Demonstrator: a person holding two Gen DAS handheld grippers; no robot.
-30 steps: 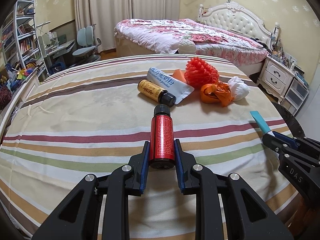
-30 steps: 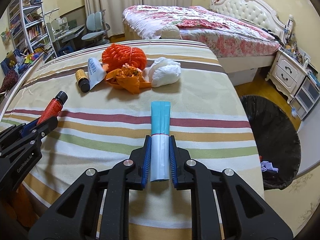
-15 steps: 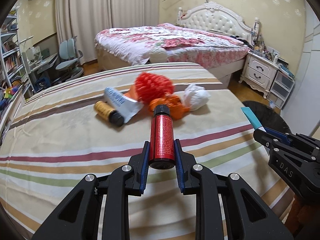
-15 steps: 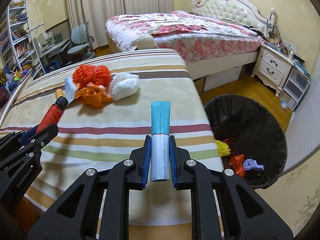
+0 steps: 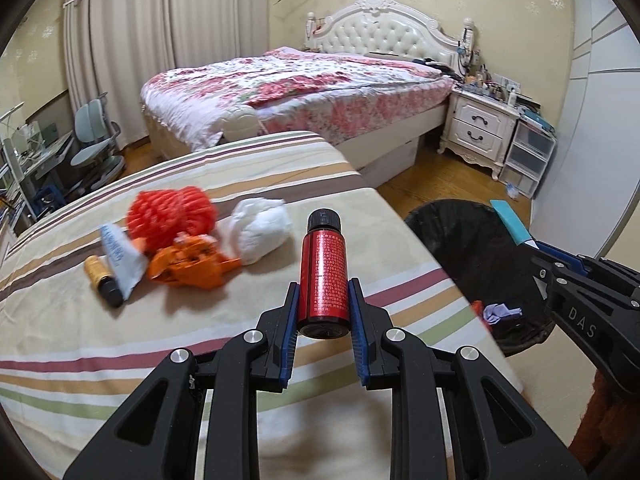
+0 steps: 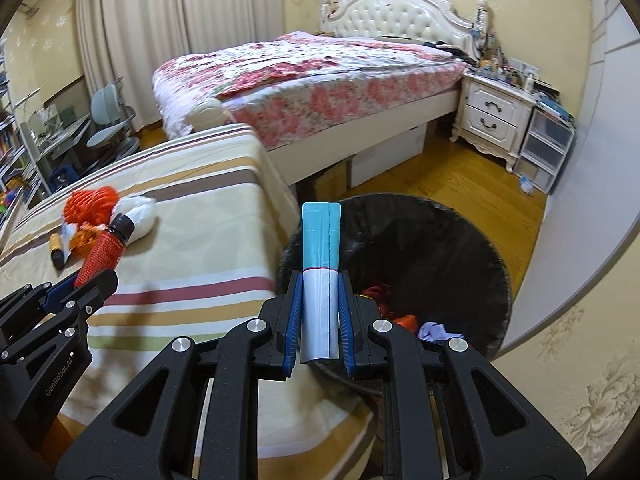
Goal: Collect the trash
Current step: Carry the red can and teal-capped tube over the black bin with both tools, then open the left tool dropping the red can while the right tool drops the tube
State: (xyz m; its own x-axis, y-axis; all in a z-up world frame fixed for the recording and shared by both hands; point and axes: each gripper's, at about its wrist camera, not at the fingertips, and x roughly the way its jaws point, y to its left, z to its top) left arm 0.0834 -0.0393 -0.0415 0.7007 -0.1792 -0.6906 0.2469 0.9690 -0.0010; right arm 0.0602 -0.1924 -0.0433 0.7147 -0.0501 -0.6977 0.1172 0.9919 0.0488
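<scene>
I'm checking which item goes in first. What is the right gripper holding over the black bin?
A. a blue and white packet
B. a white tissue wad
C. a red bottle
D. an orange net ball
A: the right gripper is shut on the blue and white packet, above the black bin.

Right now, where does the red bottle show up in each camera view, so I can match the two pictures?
Left wrist view: the red bottle stands centre frame, clamped in the left tongs.
Right wrist view: it is at the left edge, poking up from the left tongs.
Shared landmark: the black trash bin beside the striped table.
</scene>
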